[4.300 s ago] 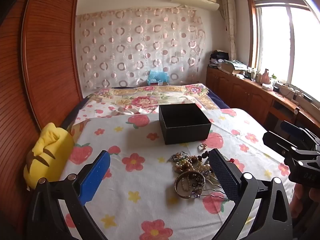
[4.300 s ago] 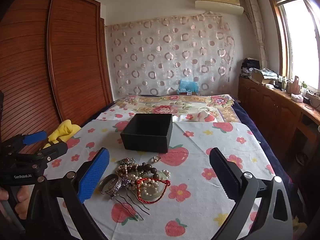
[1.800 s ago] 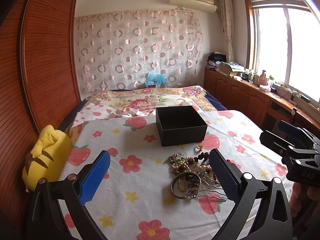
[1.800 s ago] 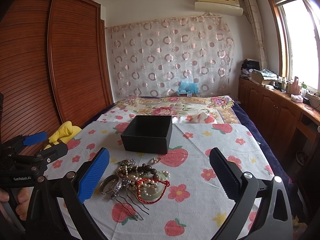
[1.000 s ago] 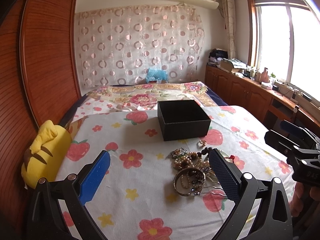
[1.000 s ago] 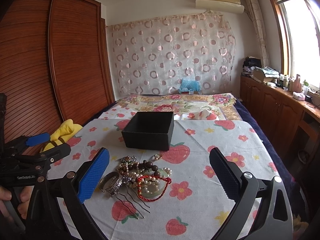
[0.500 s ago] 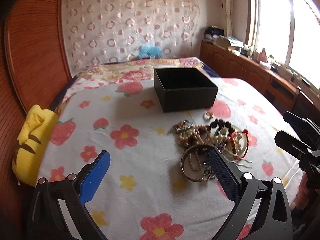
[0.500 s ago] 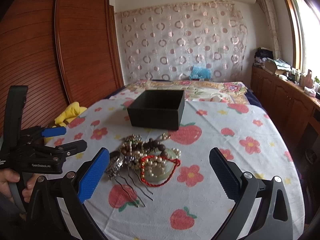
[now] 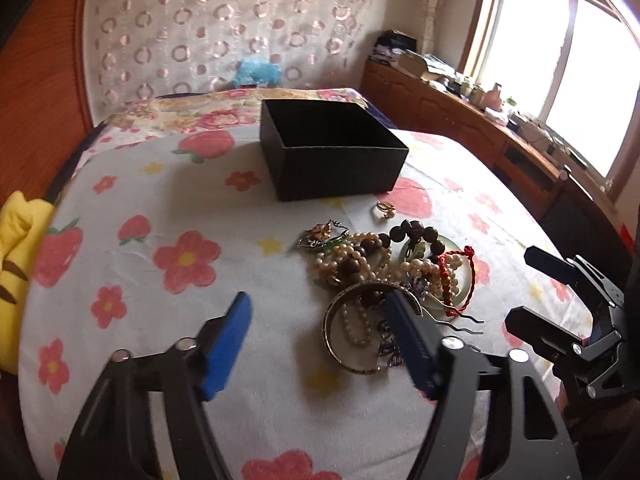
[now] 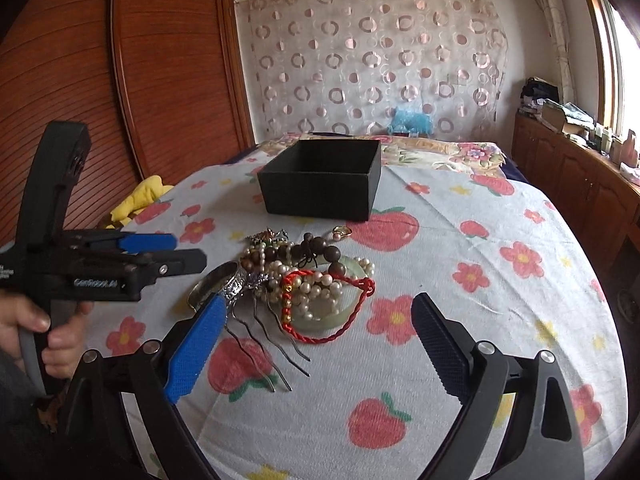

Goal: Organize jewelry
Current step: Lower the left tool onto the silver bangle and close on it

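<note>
On bed's strawberry-print cloth (image 10: 460, 280), jewelry (image 10: 304, 280)

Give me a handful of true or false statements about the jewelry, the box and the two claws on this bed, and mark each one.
1. The black box is open at the top. True.
2. The small gold ring lies inside the box. False: it lies on the sheet just in front of the box.
3. A red cord bracelet lies on the pile, over a pale green bangle. True.
4. The right claw is shut on the metal hairpin. False: its jaws stand wide, closing slightly, gripping nothing.
5. The left claw holds the silver bangle. False: its jaws are closing, but only bare sheet lies between them.
</note>
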The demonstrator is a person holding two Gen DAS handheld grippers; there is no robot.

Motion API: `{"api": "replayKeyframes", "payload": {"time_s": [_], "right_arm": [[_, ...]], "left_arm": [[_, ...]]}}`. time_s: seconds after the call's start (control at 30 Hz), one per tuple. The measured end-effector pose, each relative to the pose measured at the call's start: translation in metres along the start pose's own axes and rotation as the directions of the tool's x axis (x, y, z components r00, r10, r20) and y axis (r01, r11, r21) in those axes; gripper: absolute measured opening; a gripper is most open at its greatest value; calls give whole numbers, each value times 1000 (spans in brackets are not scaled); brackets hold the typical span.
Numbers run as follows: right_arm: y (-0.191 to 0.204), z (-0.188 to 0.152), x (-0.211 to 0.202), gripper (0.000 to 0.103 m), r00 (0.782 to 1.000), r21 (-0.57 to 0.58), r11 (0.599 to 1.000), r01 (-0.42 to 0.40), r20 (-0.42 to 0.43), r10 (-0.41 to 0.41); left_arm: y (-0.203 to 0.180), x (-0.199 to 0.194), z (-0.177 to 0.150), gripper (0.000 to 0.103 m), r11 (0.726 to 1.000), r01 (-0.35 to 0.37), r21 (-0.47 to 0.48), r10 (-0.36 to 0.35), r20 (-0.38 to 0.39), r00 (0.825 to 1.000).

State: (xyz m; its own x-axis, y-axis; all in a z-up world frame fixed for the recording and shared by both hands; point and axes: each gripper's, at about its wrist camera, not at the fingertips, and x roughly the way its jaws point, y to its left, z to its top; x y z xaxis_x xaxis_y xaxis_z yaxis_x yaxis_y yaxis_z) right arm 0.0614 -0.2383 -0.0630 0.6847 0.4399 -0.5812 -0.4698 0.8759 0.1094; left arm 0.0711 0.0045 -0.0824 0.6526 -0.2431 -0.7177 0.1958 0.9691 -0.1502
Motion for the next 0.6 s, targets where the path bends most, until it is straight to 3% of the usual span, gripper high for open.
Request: {"api": "replayKeyframes", "payload": {"time_s": [0.2,0.37,0.47,0.53,0.6], "right_arm": [[0,-1,2,95,1000,-2,1000,-1,-12,1],[4,-2,5,95,1000,-17,1000,-13,-26,12],[5,-2,6,95,999,-15,999,-30,-36,29],[7,-2,6,95,999,-20,999,-32,-37,31],[8,-2,5,95,999,-23,999,-38,-37,38]], "left_arm": [[-4,21,-1,40,999,33,38,-30,-80,996],[-4,28,-1,36,999,39,36,-35,-94,995],[-7,28,0,26,998,48,45,-44,-92,995],[-9,30,0,12,998,44,54,-39,-92,995],[-9,29,-1,8,998,38,58,-33,-86,996]]}}
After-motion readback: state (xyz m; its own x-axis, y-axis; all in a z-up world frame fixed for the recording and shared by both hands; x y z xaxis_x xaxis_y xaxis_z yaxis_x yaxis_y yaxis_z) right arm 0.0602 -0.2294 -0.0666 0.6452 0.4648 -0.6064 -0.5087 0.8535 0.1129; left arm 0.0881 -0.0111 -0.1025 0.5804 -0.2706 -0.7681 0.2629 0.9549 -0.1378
